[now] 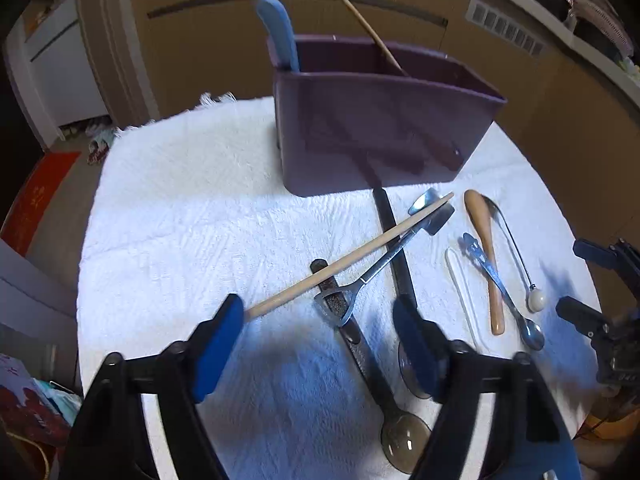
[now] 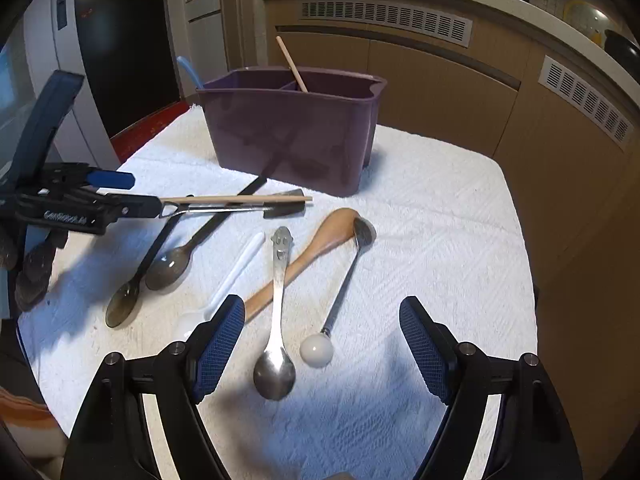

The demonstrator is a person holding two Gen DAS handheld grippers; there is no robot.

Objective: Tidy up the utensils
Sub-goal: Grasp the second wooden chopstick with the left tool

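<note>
A purple divided holder [image 1: 384,128] stands on the white towel and also shows in the right wrist view [image 2: 292,136]. It holds a blue utensil [image 1: 280,32] and a wooden chopstick [image 1: 372,34]. My left gripper [image 1: 320,320] is open; its left finger touches the near end of a loose wooden chopstick [image 1: 348,258] that lies across a metal peeler [image 1: 384,262] and dark spoons [image 1: 356,344]. My right gripper [image 2: 322,340] is open and empty, above a steel spoon [image 2: 276,344] and a ball-handled spoon [image 2: 340,300]. A wooden spoon [image 2: 312,252] and white spoon [image 2: 232,276] lie beside them.
The white towel [image 1: 192,216] covers a table whose edges fall off at left and right. Brown cabinets with vents [image 2: 440,80] stand behind. The right gripper shows at the right edge of the left wrist view [image 1: 600,312].
</note>
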